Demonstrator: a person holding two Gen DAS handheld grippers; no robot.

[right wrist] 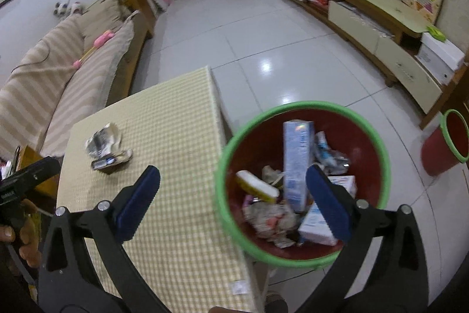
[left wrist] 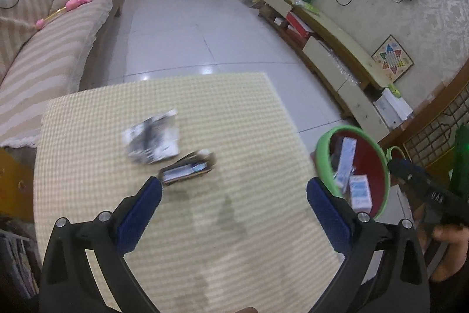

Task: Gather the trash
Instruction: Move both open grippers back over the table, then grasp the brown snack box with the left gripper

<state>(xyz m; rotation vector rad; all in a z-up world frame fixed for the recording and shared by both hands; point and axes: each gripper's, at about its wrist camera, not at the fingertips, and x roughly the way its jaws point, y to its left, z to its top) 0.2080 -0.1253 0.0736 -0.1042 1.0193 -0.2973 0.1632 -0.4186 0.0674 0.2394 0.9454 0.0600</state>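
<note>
A crumpled silver-and-black wrapper (left wrist: 152, 138) and a dark flattened packet (left wrist: 187, 167) lie on the yellow checked table (left wrist: 219, 239). My left gripper (left wrist: 234, 189) is open and empty above the table, its left pad just short of the packet. A red bin with a green rim (right wrist: 302, 104) stands off the table's right edge, holding cartons and crumpled paper. My right gripper (right wrist: 233, 178) is open and empty above the bin's left rim. Wrapper (right wrist: 102, 138) and packet (right wrist: 112, 160) also show in the right wrist view.
A striped sofa (left wrist: 44, 55) runs along the left. A low TV cabinet (right wrist: 381, 28) lines the right wall. A second red bin (right wrist: 448, 143) stands on the white tile floor (left wrist: 190, 28) at right. The bin also shows in the left wrist view (left wrist: 322, 148).
</note>
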